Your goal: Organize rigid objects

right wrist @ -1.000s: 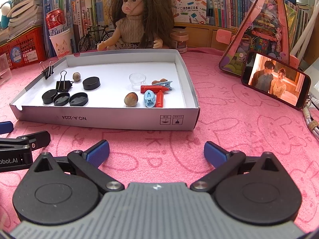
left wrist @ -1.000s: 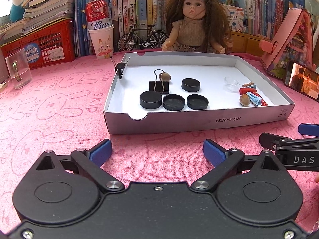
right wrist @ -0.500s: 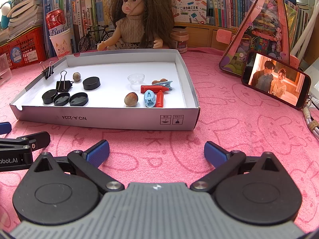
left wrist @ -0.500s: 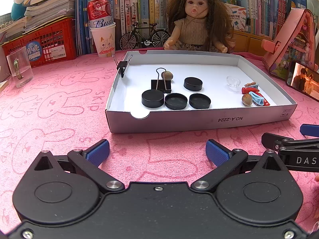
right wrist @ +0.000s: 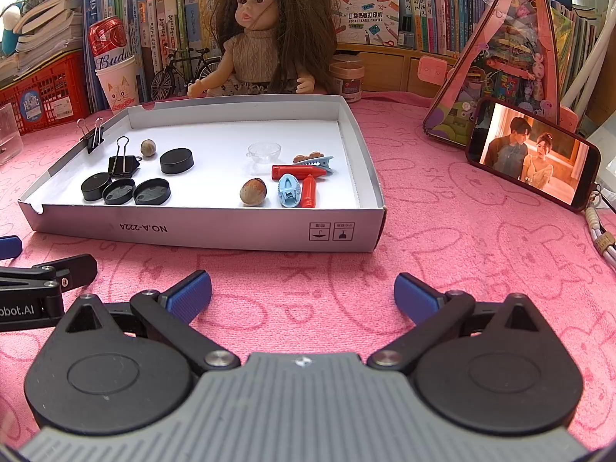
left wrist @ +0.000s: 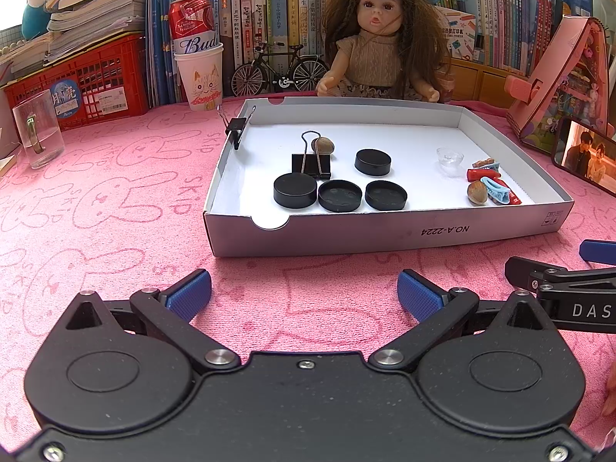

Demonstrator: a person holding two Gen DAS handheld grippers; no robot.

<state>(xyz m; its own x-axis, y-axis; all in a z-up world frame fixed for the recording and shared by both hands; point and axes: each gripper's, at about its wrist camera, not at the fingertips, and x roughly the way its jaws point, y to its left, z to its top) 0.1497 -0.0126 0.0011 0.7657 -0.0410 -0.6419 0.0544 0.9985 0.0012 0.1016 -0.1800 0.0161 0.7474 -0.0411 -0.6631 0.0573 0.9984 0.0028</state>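
Note:
A shallow white cardboard tray lies on the pink cloth ahead of both grippers. Inside on the left are several black round caps, a black binder clip and a brown nut; another binder clip grips the left wall. On the right lie a hazelnut, a blue clip, red pieces and a clear dome. My left gripper and right gripper hover open and empty short of the tray.
A doll sits behind the tray before a wall of books. A can in a paper cup, a red crate and a glass mug stand at left. A phone leans on a pink house-shaped case at right.
The left gripper's fingers have spread slightly wider. Nothing in the tray has moved, and both hands stay put.

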